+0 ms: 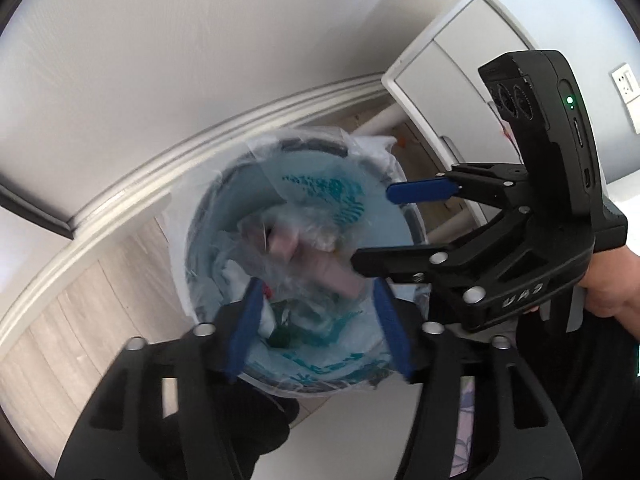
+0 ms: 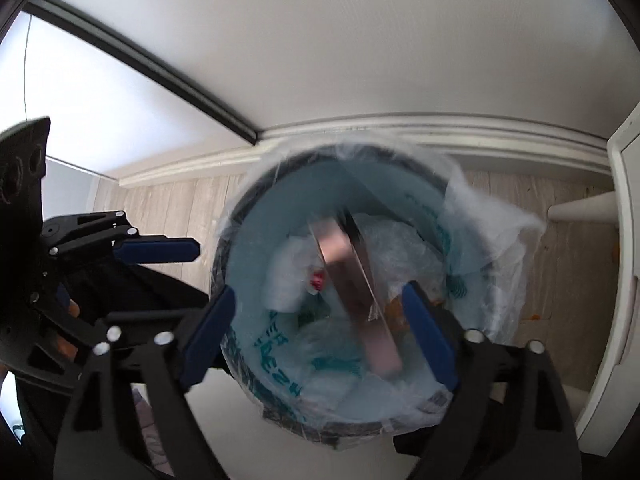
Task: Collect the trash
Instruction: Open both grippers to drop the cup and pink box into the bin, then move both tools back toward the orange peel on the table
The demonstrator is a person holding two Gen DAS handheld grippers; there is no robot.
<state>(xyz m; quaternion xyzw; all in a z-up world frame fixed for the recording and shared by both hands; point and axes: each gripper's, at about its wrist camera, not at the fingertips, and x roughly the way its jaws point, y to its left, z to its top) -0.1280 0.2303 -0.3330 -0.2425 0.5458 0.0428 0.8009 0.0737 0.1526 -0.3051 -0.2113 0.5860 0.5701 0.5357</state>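
A round bin (image 1: 200,216) (image 2: 224,236) lined with a pale blue printed bag (image 1: 320,192) (image 2: 280,216) stands on the floor below both grippers. Inside it lie crumpled clear plastic and paper. A flat pink piece (image 1: 316,264) (image 2: 352,280), blurred and wrapped in clear film, is over the bin's middle, and no pad touches it. My left gripper (image 1: 318,308) (image 2: 202,274) hovers open over the bin's near rim. My right gripper (image 2: 318,312) (image 1: 372,227) is open too, its blue pads wide apart either side of the pink piece.
The bin stands by a white baseboard (image 2: 400,128) on pale wood flooring (image 2: 172,204). A white cabinet (image 1: 448,64) with a round leg (image 2: 580,208) is close on the right. A person's hand (image 1: 612,284) holds the right gripper. A wall socket (image 1: 626,84) shows at far right.
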